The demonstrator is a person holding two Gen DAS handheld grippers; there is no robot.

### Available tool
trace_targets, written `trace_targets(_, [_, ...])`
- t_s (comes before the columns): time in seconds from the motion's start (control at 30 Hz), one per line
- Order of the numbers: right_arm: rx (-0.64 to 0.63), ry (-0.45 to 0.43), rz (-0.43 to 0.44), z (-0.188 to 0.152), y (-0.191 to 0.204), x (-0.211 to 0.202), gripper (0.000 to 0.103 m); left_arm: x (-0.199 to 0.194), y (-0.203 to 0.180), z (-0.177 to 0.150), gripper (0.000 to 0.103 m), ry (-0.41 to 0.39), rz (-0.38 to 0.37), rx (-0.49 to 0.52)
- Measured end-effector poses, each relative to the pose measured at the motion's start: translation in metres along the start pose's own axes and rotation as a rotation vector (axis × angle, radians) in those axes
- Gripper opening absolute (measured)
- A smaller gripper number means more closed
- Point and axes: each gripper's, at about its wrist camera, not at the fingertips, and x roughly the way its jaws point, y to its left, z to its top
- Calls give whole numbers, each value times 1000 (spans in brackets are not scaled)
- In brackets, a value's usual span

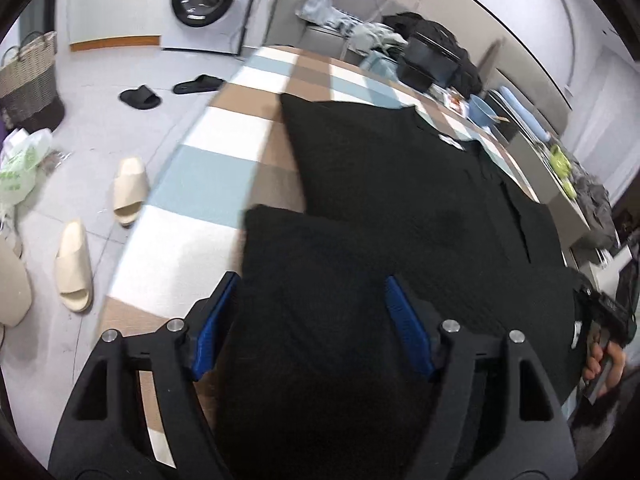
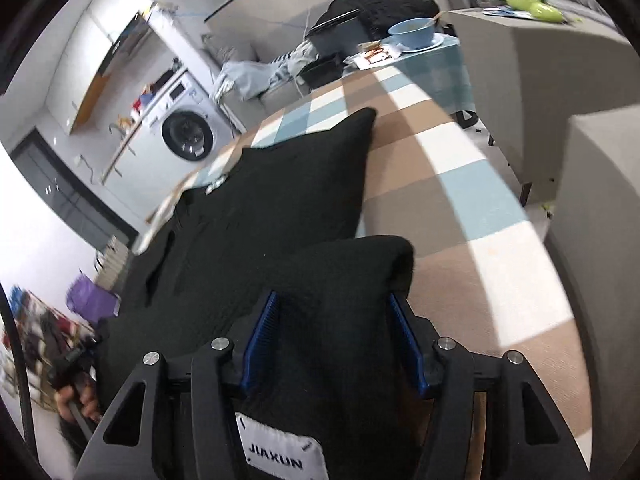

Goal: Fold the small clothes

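Black knitted garment (image 1: pixel 400 200) lies spread across the checked brown, blue and white tablecloth (image 1: pixel 208 168), and that cloth is our landmark here. Its near hem is doubled back up over the body, a folded corner at each side. Left gripper (image 1: pixel 312 320), black with blue ribbed pads (image 1: pixel 212 332), hangs over the left folded corner, jaws spread, fabric lying between them but the pads off it. Right gripper (image 2: pixel 336 340) sits over the right folded corner near the cloth's right edge, jaws also parted, pads (image 2: pixel 262 336) clear of the knit. A white label reading JIAXUN (image 2: pixel 280 456) shows just beneath it. Beyond the cloth's far end, a blue bowl (image 2: pixel 412 32); off its left side, a white washing machine (image 1: pixel 208 4) and cream slippers (image 1: pixel 128 190) on the floor.
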Motion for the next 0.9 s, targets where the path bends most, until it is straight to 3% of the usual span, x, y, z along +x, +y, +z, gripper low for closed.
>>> trace_targets(0.1, [-44,14,-11,0,8,5,41,9,-16,-3,40,26,20,79])
trace_targets(0.2, [-87,34,-25,-4,12,5,34,8,-27,-10,31,25,30,126])
trace_targets(0.4, [-107,54,-14,-17,9,-4,33,-10,-35,-31,30,42,44,154])
trace_targets(0.47, [-115,63,-8,-24,7,-10,33,-17,-33,-38,37,37,53,146])
trace_targets(0.57, [-127,74,-53,-26,3,-19,50,-31,-25,-43,47,11,68,119])
trace_targets(0.67, [-108,39,-60,-28,-8,-41,51,-48,-19,-46,47,-23,73,93])
trace_targets(0.83, [-105,25,28,-44,-18,-67,51,-68,-19,-56,48,-23,59,123])
trace_targets(0.9, [-130,17,24,-54,-13,-74,51,-74,-21,-64,48,-15,75,151])
